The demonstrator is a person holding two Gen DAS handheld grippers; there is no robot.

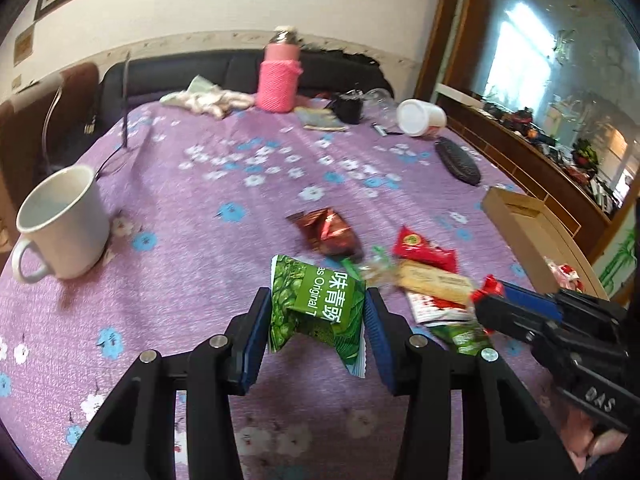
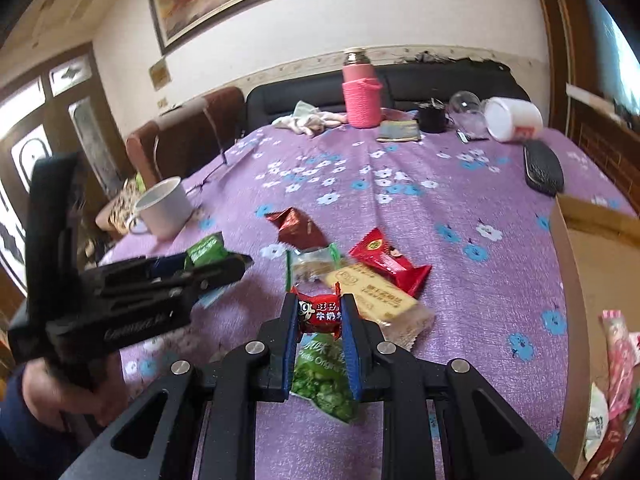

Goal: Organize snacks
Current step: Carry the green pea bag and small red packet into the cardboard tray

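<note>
My left gripper (image 1: 318,312) is shut on a green pea packet (image 1: 316,308), held above the purple cloth; it shows at the left of the right wrist view (image 2: 206,250). My right gripper (image 2: 320,316) is shut on a small red candy packet (image 2: 318,314), seen in the left wrist view (image 1: 488,288). A pile of snacks lies on the cloth: a brown foil packet (image 2: 298,228), a red packet (image 2: 386,260), a beige biscuit bar (image 2: 376,298), a clear green-edged packet (image 2: 312,266) and another green pea packet (image 2: 326,380) under my right gripper.
A cardboard box (image 2: 600,260) stands at the right edge with pink and red snacks (image 2: 618,360) in it. A white mug (image 1: 66,220) is at the left. A pink bottle (image 1: 278,76), a white jar (image 1: 420,117) and a black case (image 1: 458,162) stand farther back.
</note>
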